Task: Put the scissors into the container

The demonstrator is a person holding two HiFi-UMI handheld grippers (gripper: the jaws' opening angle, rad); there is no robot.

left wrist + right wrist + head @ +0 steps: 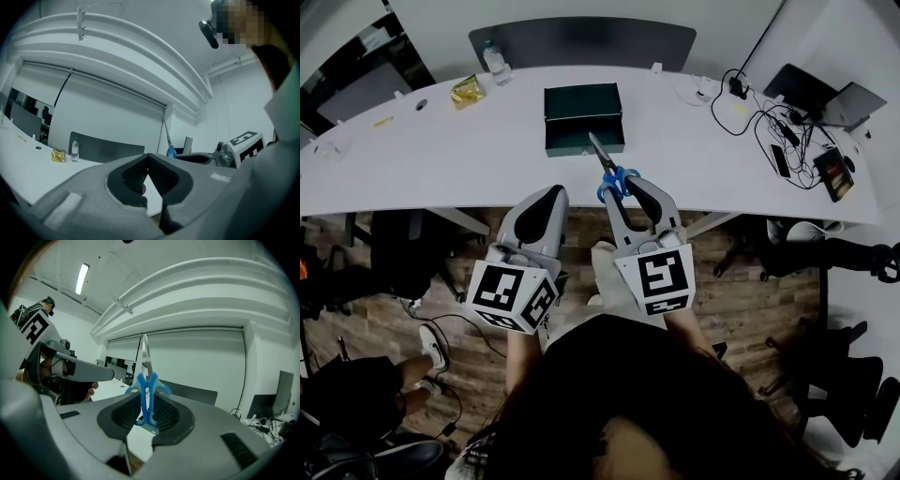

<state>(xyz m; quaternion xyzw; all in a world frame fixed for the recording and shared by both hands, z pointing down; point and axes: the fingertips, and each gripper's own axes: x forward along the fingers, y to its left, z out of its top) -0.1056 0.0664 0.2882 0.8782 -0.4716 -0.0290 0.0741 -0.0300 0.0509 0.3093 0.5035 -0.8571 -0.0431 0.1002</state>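
The white table (441,150) carries the dark container (584,141) at its middle, just beyond both tools. The left tool (551,199) is closed and empty. The right tool (626,192) clamps the scissors (602,157) by their blue handles, blades pointing far. Best to centre the blades over the container before letting go.

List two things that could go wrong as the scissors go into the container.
1. The right hand-held gripper pinches the scissors only at the handles, with the blades sticking out; they might pivot or slip.
2. The blade tips point toward the container; they could catch its near wall and shove it, since nothing steadies it.
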